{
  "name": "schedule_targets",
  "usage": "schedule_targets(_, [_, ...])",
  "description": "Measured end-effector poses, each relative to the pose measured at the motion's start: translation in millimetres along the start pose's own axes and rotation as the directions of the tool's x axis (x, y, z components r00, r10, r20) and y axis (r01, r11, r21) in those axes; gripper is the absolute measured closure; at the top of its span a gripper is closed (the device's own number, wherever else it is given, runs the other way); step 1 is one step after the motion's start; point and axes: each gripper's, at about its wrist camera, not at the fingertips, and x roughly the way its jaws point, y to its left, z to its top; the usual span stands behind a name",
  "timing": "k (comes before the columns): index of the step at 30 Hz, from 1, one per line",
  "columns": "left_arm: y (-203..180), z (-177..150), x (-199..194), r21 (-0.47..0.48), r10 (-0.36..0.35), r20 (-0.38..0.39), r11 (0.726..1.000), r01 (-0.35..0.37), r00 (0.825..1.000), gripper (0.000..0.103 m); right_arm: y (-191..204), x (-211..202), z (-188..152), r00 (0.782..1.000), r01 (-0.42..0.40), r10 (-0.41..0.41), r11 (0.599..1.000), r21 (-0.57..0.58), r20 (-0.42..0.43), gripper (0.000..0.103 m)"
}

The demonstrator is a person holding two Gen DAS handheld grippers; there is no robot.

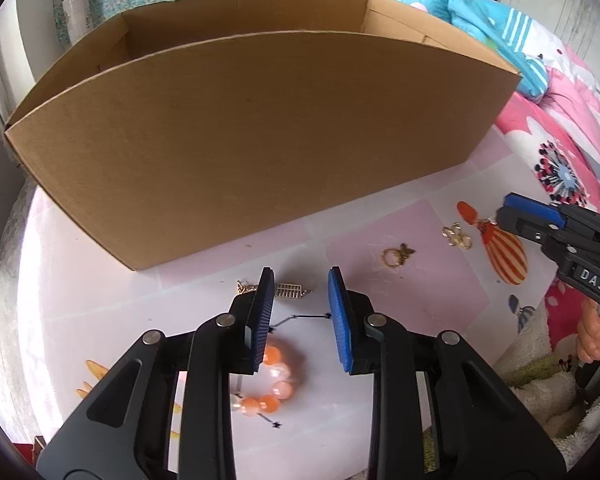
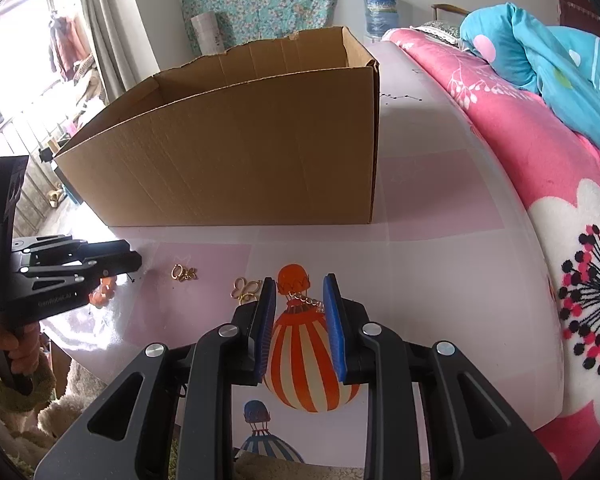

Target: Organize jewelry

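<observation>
Jewelry lies loose on the pink tabletop [image 1: 204, 312] in front of the cardboard box [image 1: 260, 144]: orange bead bracelet [image 1: 274, 380], gold ring [image 1: 392, 258], gold chain piece [image 1: 290, 291]. Left gripper [image 1: 300, 320] hovers over the bracelet, jaws apart, nothing pinched. Right gripper [image 2: 300, 322] jaws apart too, with a small gold chain [image 2: 310, 301] between the tips; grip unclear.

Bedroom in a home: bed with pink flowered quilt [image 2: 540, 168] and blue blanket [image 2: 540, 52], curtains [image 2: 100, 40], hanging clothes [image 2: 64, 44], apparently a water jug [image 2: 380, 12] behind.
</observation>
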Motion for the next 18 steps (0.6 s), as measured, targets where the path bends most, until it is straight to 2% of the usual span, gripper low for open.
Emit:
schedule_targets(7, [-15.6, -5.3, 1.2, 0.026, -0.078, 0.009, 0.997, 0.077, 0.997, 0.077, 0.8, -0.3, 0.5, 1.000, -0.005, 0.005, 1.000, -0.003, 0.004, 0.078])
schedule_targets(12, [-17.6, -6.4, -4.7, 0.061, -0.065, 0.030, 0.996, 0.063, 0.997, 0.076, 0.3, -0.8, -0.3, 1.000, -0.009, 0.009, 1.000, 0.002, 0.004, 0.078])
schedule_targets(18, [-9.0, -5.4, -13.9, 0.049, -0.051, 0.046, 0.998, 0.049, 0.998, 0.076, -0.5, 0.9, -0.1, 1.000, -0.017, 0.017, 1.000, 0.004, 0.001, 0.078])
